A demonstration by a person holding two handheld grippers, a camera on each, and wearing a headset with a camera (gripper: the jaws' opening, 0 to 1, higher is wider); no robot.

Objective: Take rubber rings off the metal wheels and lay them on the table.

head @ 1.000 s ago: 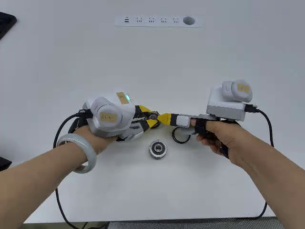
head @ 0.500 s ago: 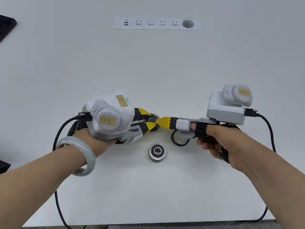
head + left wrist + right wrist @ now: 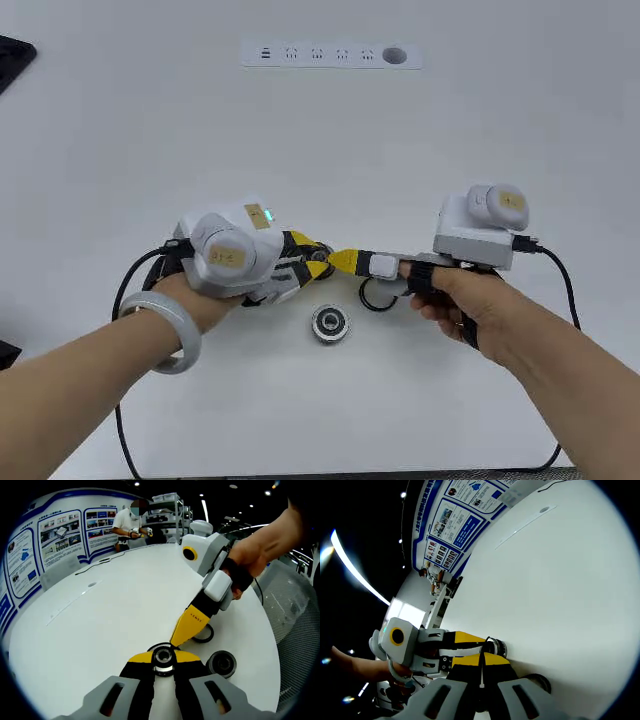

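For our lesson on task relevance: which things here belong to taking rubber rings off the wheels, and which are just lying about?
Job: left gripper, held wheel, right gripper at its rim, second wheel lying free, loose rubber ring beside it.
Lying about: power strip, black object at the far left.

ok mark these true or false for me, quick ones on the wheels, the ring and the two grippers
1. The left gripper is clamped on a wheel. True.
2. Both wheels are held up off the table. False: a second wheel lies on the table.
3. A loose rubber ring lies on the table beside the right gripper. True.
4. The right gripper is wide open, far from the held wheel. False: its jaws are together, tips at that wheel's rim.
5. The power strip lies between the two grippers. False: it lies at the far side of the table.
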